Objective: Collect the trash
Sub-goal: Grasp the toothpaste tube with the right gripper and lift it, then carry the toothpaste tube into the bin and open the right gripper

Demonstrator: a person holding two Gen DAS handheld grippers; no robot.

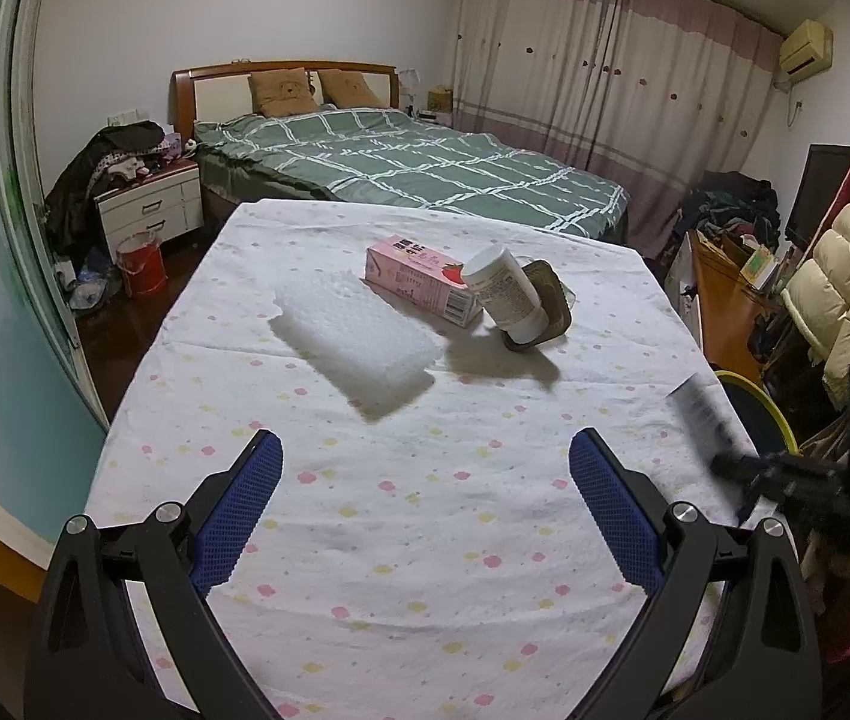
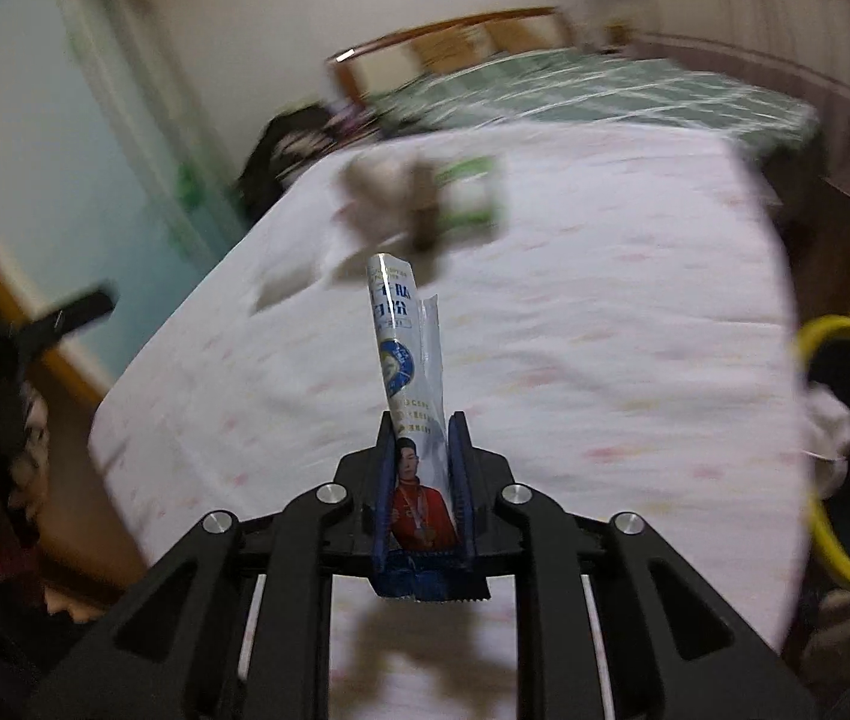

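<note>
Gripping an empty blue-white sachet wrapper (image 2: 410, 396) in our R gripper (image 2: 423, 450), raised above the tablecloth (image 2: 604, 312); L gripper (image 1: 425, 480) jaws wide open w/ nothing between, near the yellow-rimmed bin (image 2: 844, 450).

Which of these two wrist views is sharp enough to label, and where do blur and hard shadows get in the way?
Left wrist view: sharp, fisheye-bent edges; the pink carton and white bottle cast hard shadows, only the right gripper smears. Right wrist view: table and bin motion-blurred; the clamped wrapper stays crisp.
</note>
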